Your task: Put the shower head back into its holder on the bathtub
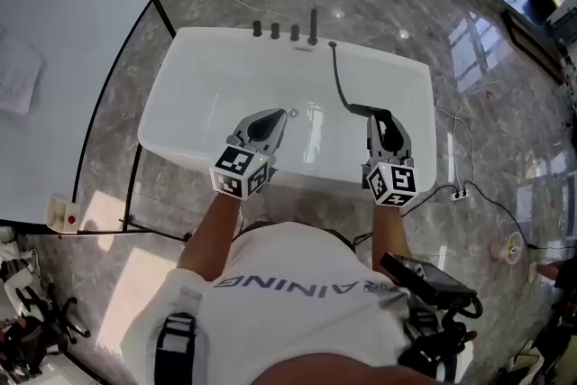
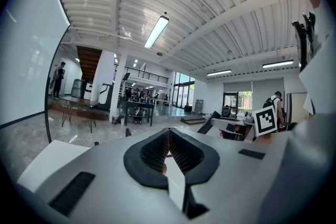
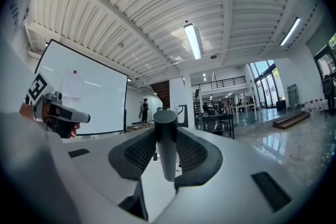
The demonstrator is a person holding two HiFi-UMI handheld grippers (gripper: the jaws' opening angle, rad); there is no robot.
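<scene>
shower head (image 3: 166,134) clamped in right tongs (image 1: 380,116) over the bathtub (image 1: 180,90), left tongs (image 1: 274,116) closed, empty. what might fail?
— the hose (image 1: 339,78) could drag it sideways, so it misses the holder (image 1: 313,24)

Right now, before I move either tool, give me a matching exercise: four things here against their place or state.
1 left tool
2 right tool
3 hose
4 whiteboard

A closed on the shower head
B jaws together, empty
C left of the bathtub
D runs from the bathtub's far rim to the right tool

Pairs: 1-B, 2-A, 3-D, 4-C.
</scene>
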